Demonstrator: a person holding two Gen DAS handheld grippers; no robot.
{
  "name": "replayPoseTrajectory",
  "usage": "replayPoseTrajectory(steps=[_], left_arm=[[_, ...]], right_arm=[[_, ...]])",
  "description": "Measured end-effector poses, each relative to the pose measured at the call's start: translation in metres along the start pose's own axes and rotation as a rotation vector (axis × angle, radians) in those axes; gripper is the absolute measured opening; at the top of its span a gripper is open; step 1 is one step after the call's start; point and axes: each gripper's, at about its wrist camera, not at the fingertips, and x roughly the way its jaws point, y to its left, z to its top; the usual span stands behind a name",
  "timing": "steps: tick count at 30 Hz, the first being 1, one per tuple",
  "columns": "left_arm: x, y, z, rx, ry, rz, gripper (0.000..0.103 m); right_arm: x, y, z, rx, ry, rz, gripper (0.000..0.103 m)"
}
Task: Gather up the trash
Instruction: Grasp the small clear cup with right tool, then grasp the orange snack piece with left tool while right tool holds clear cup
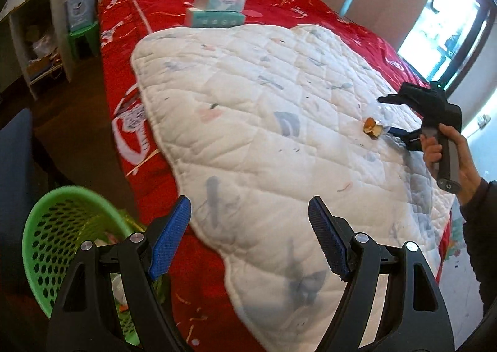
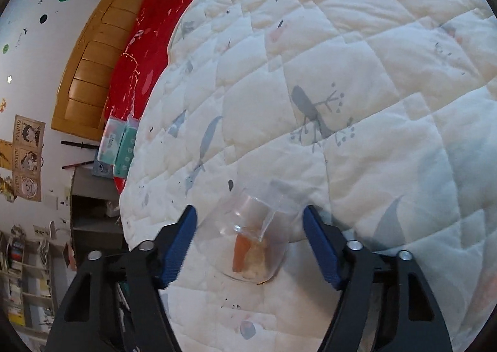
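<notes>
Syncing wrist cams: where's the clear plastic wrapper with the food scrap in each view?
Left wrist: clear plastic wrapper sits far right on the white quilt, at the tips of the right gripper.
Right wrist: bottom centre, between the right gripper's fingers, pads not yet touching it.
Shared landmark: the stacked tissue packs on the red bedspread.

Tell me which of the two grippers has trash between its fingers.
The right gripper: a clear plastic wrapper with food scraps lies between its open fingers. The left gripper has nothing between its fingers.
</notes>
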Motion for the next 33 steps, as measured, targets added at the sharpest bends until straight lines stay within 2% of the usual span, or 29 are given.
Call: replayPoseTrajectory(steps=[4,10,17,23,24,27,33], left_arm=[[0.009,-0.016,0.014,0.035,-0.010,-0.020,0.077],[0.033,-0.057,0.036,0.117,-0.010,-0.070,0.077],[0.067,-0.102,0.054,0.193,0.013,-0.136,0.077],[0.093,-0.143,0.067,0.282,0.025,-0.175,0.072],[0.100,-0.152,0.069,0.301,0.034,-0.188,0.071],[0.116,-0.170,0.073,0.331,0.049,-0.197,0.065],[0.150,-0.203,0.076,0.384,0.089,-0.220,0.059]], right_arm=[[-0.005,0.006,-0.002,-0.060,-0.021,-0.008,0.060],[-0.022,0.020,-0.005,-0.223,-0.068,-0.060,0.052],[-0.039,0.031,-0.016,-0.414,-0.144,-0.138,0.050],[-0.057,0.032,-0.026,-0.554,-0.184,-0.208,0.048],[-0.060,0.030,-0.027,-0.568,-0.187,-0.214,0.042],[-0.066,0.025,-0.028,-0.591,-0.182,-0.229,0.042],[-0.071,0.011,-0.030,-0.622,-0.170,-0.253,0.042]])
